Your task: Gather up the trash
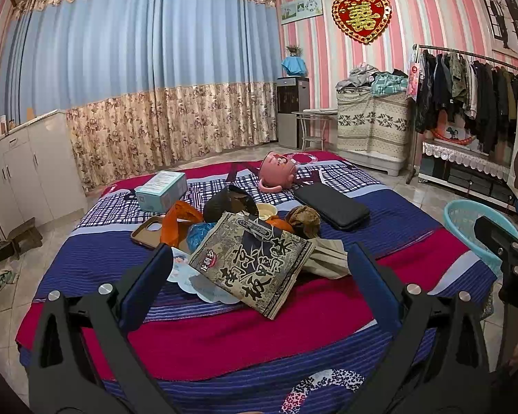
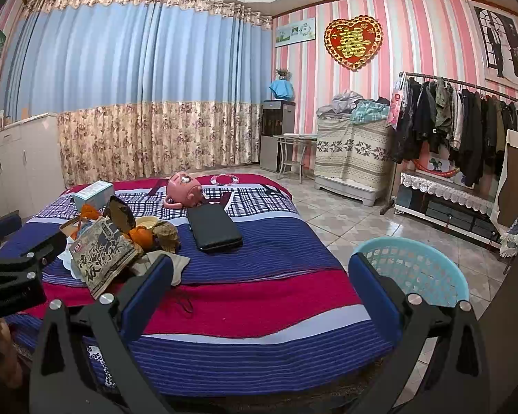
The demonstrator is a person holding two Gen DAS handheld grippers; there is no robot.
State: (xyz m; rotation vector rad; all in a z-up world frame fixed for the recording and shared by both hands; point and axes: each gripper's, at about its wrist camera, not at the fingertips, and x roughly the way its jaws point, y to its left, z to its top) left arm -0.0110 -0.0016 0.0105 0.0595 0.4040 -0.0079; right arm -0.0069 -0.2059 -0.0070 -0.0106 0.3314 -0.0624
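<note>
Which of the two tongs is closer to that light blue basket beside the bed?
The right. The right tongs hang open with the basket just past one finger; the left tongs face the trash pile, further away.

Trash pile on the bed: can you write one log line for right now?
step: approach | left gripper: open, empty, facing snack bag | right gripper: open, empty | basket: on floor beside bed

On the bed point(image 1: 224, 345): one printed brown paper bag point(image 1: 255, 264), one black crumpled plastic bag point(image 1: 229, 203), one orange plastic bag point(image 1: 179, 219), one pale blue cardboard box point(image 1: 162, 189), one pink ceramic mug point(image 1: 278, 170), one flat black case point(image 1: 331, 205), one brown phone case point(image 1: 148, 231). Beside it, one light blue plastic basket point(image 2: 414, 269).
</note>
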